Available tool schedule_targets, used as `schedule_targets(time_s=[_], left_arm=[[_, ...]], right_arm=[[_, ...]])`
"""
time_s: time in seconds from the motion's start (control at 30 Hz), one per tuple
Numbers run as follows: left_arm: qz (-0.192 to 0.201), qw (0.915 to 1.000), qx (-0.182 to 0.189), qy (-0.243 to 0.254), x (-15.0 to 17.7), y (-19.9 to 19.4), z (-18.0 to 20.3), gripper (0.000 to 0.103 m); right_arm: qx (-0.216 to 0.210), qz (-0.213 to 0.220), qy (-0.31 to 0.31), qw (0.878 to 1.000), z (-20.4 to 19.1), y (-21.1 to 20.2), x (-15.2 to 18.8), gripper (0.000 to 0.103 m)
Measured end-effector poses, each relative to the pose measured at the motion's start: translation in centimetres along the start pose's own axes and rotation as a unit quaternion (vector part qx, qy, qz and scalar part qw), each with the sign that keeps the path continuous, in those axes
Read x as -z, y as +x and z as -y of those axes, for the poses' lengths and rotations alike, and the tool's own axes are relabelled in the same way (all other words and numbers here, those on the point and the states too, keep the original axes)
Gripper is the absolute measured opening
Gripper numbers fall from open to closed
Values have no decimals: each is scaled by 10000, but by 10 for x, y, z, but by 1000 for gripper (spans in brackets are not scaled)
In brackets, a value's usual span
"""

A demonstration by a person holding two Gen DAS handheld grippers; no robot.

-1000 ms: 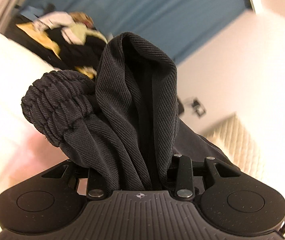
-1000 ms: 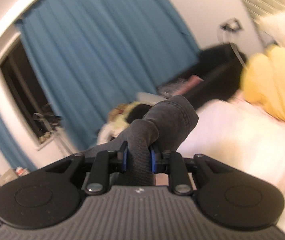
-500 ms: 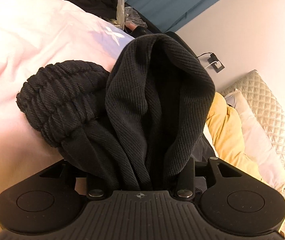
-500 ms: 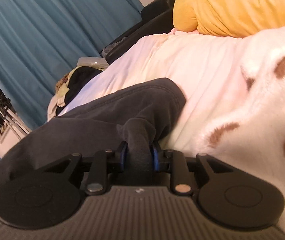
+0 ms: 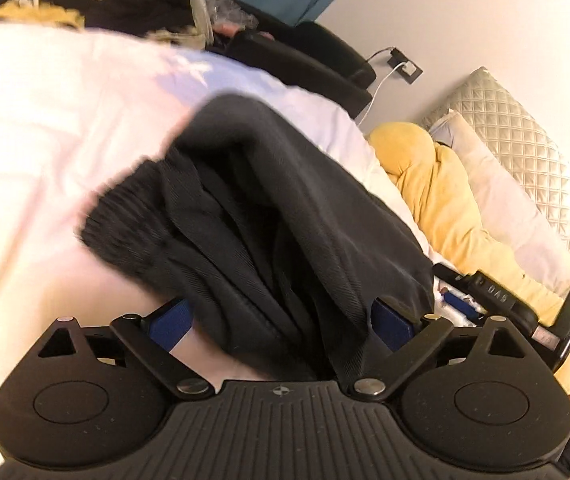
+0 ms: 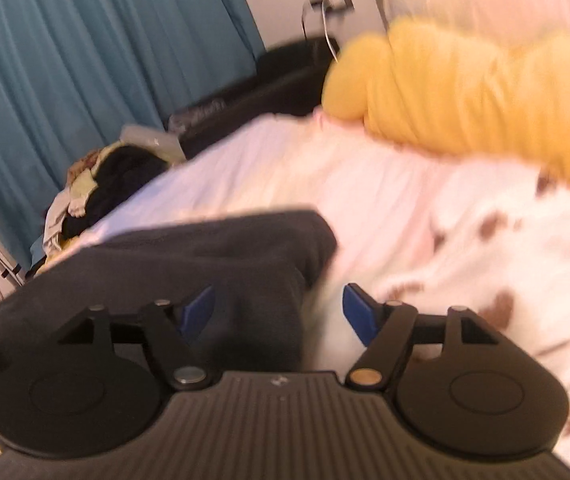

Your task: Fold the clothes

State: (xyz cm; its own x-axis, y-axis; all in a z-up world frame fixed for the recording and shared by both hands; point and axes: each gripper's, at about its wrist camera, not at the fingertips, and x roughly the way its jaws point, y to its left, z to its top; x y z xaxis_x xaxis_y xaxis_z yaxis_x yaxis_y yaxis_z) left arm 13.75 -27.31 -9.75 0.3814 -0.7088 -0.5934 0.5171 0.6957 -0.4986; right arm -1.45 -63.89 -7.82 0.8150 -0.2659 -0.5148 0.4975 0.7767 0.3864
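White bedding (image 5: 65, 128) under dark garment (image 5: 285, 220)

left gripper (image 5: 281, 326): black ribbed body | blue fingers (image 5: 171, 326) | silver screws

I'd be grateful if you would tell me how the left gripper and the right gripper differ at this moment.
The left gripper stands wider than the right gripper. Bunched dark garment fills the space between the left gripper's fingers, while the right gripper's space is only half filled, with pale bedding showing beside the cloth. Both have just been opening, and neither is pressing on the cloth, which lies on the bed.
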Motion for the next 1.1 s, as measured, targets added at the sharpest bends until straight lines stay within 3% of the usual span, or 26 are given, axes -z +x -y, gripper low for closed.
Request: schedule_targets(time_s=[0.1,0.33,0.47,0.7,0.83,0.97,1.1], left_arm=[[344,9987,-210,318,-7,-38,6,102],[982,9884,-744,890,-19,-144,33,102],[1245,9820,-1082,924,-24,-202,26,102],[1693,9612,-1898,1073,-17,-293,3,102],[1774,9496,-2314,1152,-3,-329,-9,102],[1924,9457,-2349,1157,11,-348,-22,102],[2220,9384,-2489,899,29,-352,-37,103]], right_arm=[[-48,222,-210,9995,-27,-21,-7,73],[-834,485,-908,9912,-129,-74,-16,73],[-1367,541,-1238,9814,-194,-106,-12,73],[-2402,395,-1501,9582,-294,-148,9,73],[-2972,243,-1383,9444,-335,-165,27,74],[-3327,131,-1449,9317,-363,-175,53,75],[-3498,288,-1777,9194,-381,-182,77,75]])
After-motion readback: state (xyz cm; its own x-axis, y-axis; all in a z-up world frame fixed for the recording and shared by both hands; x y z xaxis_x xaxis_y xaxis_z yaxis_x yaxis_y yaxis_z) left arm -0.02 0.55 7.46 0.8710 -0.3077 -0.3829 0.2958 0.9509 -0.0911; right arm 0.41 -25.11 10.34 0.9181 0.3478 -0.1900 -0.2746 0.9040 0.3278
